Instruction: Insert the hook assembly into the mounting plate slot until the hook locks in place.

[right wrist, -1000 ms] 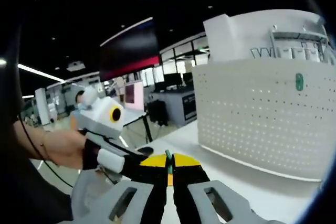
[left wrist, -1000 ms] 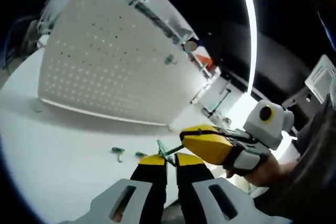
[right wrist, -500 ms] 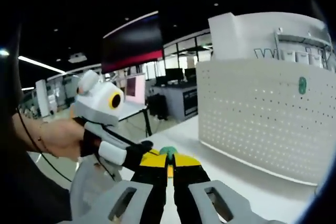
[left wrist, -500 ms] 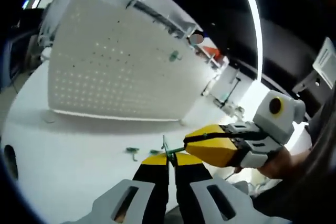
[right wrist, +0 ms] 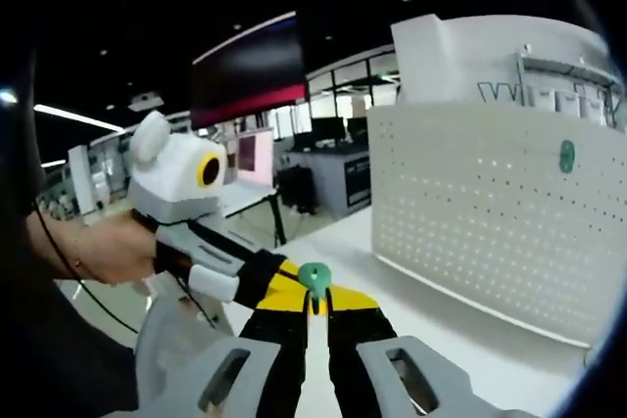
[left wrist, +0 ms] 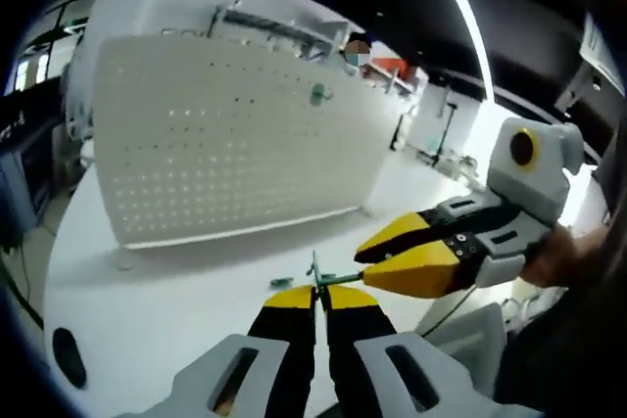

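The white perforated mounting plate (left wrist: 225, 144) stands upright on the table, also seen as the plate (right wrist: 490, 212) in the right gripper view. One green hook (left wrist: 316, 95) hangs on it near the upper right, shown again as the hook (right wrist: 566, 156). My left gripper (left wrist: 318, 293) is shut on a small green hook assembly (left wrist: 315, 274) in front of the plate. My right gripper (left wrist: 361, 259) meets it from the right. In the right gripper view my right gripper (right wrist: 313, 301) is shut with the assembly's round green end (right wrist: 313, 276) standing above its tips, and the left gripper (right wrist: 263, 279) touches from the left.
A small green part (left wrist: 280, 283) lies on the white table (left wrist: 157, 291) before the plate. A hand (right wrist: 103, 252) holds the left gripper. Office desks and windows stand far behind.
Both views have rolled and shifted with the hands. The assembly's round green end has risen above my right gripper's tips. Both grippers stay together on it, apart from the plate.
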The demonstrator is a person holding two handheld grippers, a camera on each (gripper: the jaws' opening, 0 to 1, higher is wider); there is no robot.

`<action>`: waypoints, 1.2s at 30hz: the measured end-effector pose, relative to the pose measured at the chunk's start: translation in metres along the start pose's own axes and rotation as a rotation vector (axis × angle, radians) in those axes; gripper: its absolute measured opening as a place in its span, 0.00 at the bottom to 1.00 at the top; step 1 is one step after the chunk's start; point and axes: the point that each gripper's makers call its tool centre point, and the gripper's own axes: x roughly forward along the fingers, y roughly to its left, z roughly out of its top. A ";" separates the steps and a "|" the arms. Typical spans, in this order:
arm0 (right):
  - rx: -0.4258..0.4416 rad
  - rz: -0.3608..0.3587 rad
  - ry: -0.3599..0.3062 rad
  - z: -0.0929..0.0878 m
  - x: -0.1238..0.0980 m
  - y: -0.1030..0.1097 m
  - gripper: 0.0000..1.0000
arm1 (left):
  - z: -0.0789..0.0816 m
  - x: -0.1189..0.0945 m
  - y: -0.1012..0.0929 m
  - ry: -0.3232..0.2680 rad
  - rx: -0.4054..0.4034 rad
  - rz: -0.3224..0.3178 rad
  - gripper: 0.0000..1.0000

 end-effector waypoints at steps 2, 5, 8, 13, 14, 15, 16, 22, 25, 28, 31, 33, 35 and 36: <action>0.007 0.000 0.002 -0.001 0.001 0.000 0.05 | 0.000 0.000 0.000 0.012 0.045 0.010 0.01; 0.009 0.002 0.016 -0.005 0.003 -0.001 0.03 | 0.002 0.000 -0.002 0.006 0.062 0.008 0.01; 0.066 0.018 0.009 -0.005 0.003 0.000 0.02 | 0.003 -0.001 0.001 -0.003 0.040 0.001 0.01; 0.067 0.025 -0.007 -0.003 0.002 0.001 0.02 | 0.004 -0.002 -0.001 -0.012 0.034 -0.007 0.01; 0.069 0.026 -0.011 -0.002 0.002 0.001 0.02 | 0.005 -0.002 -0.001 -0.015 0.037 -0.004 0.01; 0.076 0.029 -0.011 -0.002 0.002 0.001 0.02 | 0.005 -0.002 -0.001 -0.014 0.035 -0.004 0.01; 0.079 0.029 -0.012 -0.002 0.002 0.001 0.02 | 0.005 -0.002 0.000 -0.016 0.032 -0.005 0.01; 0.051 0.011 -0.023 0.002 0.001 0.000 0.00 | 0.002 -0.001 -0.009 0.001 0.079 -0.027 0.01; 0.054 0.000 -0.018 0.001 0.000 -0.003 0.00 | 0.004 0.001 -0.009 -0.015 0.122 -0.012 0.02; 0.073 -0.005 -0.011 -0.001 -0.001 -0.005 0.00 | 0.003 0.002 -0.009 -0.019 0.136 -0.023 0.03; 0.076 -0.007 -0.011 -0.002 -0.002 -0.005 0.00 | 0.003 0.002 -0.011 -0.020 0.164 -0.024 0.04; 0.073 -0.010 -0.007 -0.002 -0.001 -0.005 0.00 | 0.003 0.003 -0.011 -0.017 0.181 -0.021 0.04; 0.071 -0.012 -0.005 -0.003 -0.001 -0.006 0.00 | 0.003 0.003 -0.011 -0.013 0.200 -0.019 0.05; 0.070 -0.014 -0.004 -0.003 -0.001 -0.006 0.00 | 0.002 0.003 -0.011 -0.010 0.213 -0.017 0.05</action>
